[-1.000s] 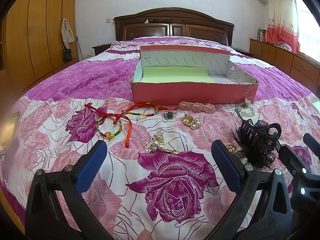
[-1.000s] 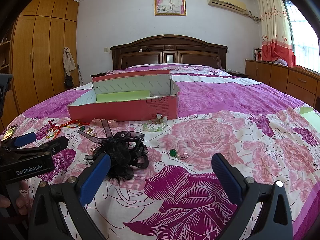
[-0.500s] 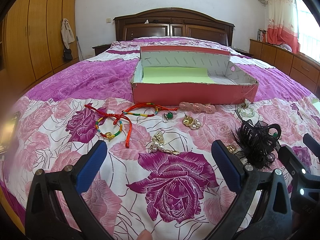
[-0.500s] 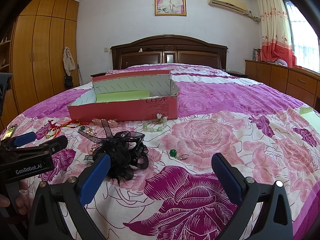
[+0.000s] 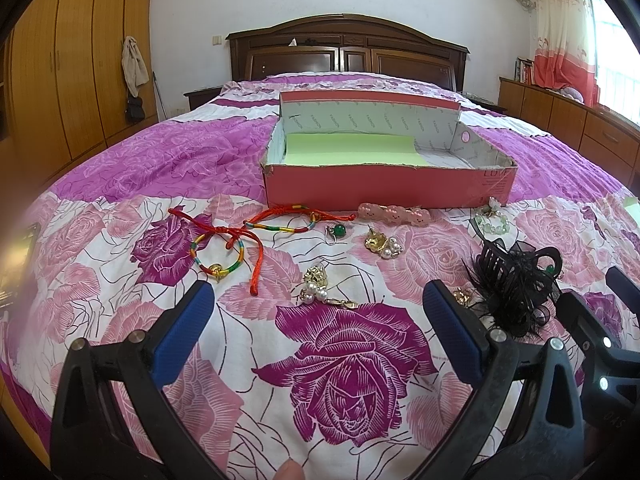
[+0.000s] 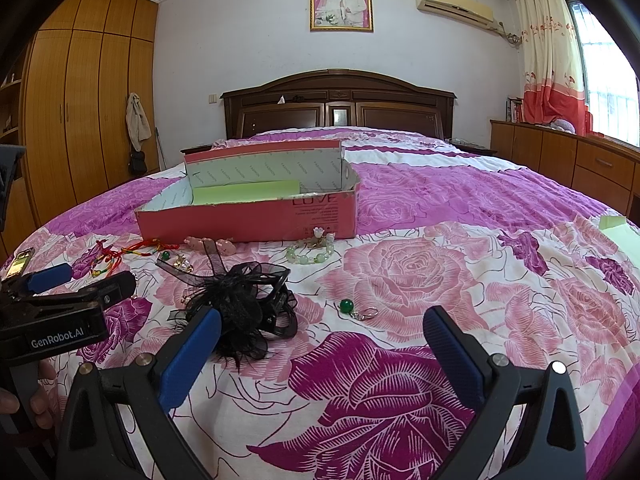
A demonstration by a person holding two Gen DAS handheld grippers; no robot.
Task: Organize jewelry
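Pink cardboard forms the open box [image 5: 388, 188], which is set on the floral bedspread [image 5: 344, 364] at the centre of the left wrist view, with a green sheet [image 5: 352, 150] laid inside it. Loose jewelry is spread below the box: a red cord bracelet [image 5: 218, 248] at centre left, a second braided bracelet [image 5: 280, 220], a pink hair clip [image 5: 394, 214], a green bead earring [image 5: 338, 232], and two gold-and-pearl earrings [image 5: 382, 242] [image 5: 316, 284]. A black feathered hair claw [image 5: 516, 280] is seen at the right, with a pale green bead bracelet [image 5: 492, 222] above it. The left gripper [image 5: 316, 320] is held spread above the bedspread, nothing between its blue pads. In the right wrist view, the right gripper [image 6: 320, 334] is likewise spread wide; the hair claw [image 6: 244, 308] lies by its left finger, and a second green bead earring [image 6: 354, 307] lies between the fingers, untouched.
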